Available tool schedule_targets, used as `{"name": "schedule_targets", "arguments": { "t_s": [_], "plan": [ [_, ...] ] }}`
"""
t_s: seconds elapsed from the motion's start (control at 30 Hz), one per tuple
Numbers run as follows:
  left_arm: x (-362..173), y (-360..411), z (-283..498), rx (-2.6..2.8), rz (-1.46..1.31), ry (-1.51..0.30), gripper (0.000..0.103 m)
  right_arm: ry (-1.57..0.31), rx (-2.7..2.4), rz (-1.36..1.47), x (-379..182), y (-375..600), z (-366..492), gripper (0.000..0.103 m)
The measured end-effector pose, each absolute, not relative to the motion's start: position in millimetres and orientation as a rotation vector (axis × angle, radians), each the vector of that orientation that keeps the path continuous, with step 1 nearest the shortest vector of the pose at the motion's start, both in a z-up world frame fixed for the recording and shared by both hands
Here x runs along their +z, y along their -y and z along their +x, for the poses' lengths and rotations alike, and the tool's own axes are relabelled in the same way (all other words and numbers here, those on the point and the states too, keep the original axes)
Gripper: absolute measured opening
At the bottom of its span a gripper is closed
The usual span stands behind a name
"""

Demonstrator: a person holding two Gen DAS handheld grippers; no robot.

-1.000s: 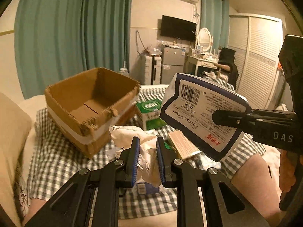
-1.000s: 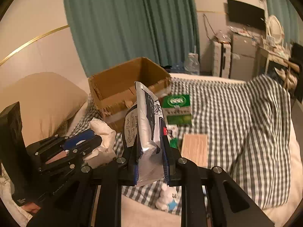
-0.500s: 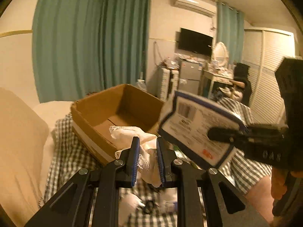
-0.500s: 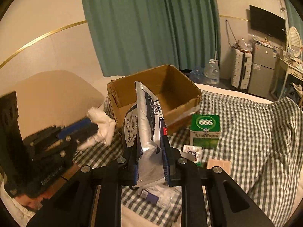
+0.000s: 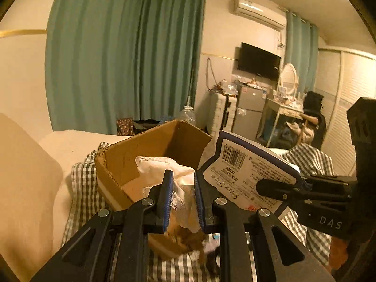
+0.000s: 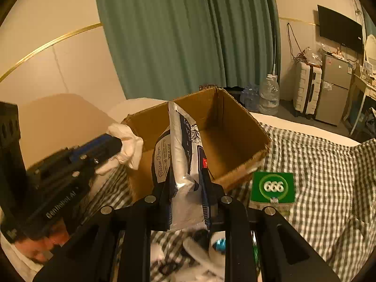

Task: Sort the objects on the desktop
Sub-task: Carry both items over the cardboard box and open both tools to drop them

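A white lace-edged cloth (image 5: 181,185), its lower end hidden, is clamped in the left gripper (image 5: 180,197) at centre frame, over the open cardboard box (image 5: 150,150). The right gripper (image 6: 185,188) pinches a tissue paper pack (image 6: 181,145) before the box. A green 666 box (image 6: 272,188) lies lower right on the checked bedspread (image 6: 329,164); items below are blurred.

The cardboard box (image 6: 211,141) stands open-topped directly ahead of me; its interior is largely bare, so entry from above is free. My left gripper (image 5: 183,197), carrying the white cloth (image 5: 169,171), and my right gripper (image 6: 185,195), carrying the tissue pack (image 6: 178,145), crowd each other at its near rim. The green carton (image 6: 272,188) stands just beside the box's right corner on the bed (image 6: 324,176).
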State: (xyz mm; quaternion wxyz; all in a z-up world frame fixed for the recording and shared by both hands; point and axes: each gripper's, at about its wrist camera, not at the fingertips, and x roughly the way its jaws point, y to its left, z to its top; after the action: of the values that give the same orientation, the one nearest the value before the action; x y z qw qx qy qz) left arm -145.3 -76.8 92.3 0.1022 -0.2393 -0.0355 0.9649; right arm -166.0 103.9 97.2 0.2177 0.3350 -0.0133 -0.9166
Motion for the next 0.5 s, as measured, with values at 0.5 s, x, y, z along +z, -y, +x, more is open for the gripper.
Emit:
{"name": "schedule_targets", "arguments": {
  "t_s": [0.5],
  "plan": [
    [33.2, 78.2, -206.6, 2.839, -0.814, 0.113, 0.019, 0.113, -2.541, 1.018, 43.7, -90.5, -234.9, 0.019]
  ]
}}
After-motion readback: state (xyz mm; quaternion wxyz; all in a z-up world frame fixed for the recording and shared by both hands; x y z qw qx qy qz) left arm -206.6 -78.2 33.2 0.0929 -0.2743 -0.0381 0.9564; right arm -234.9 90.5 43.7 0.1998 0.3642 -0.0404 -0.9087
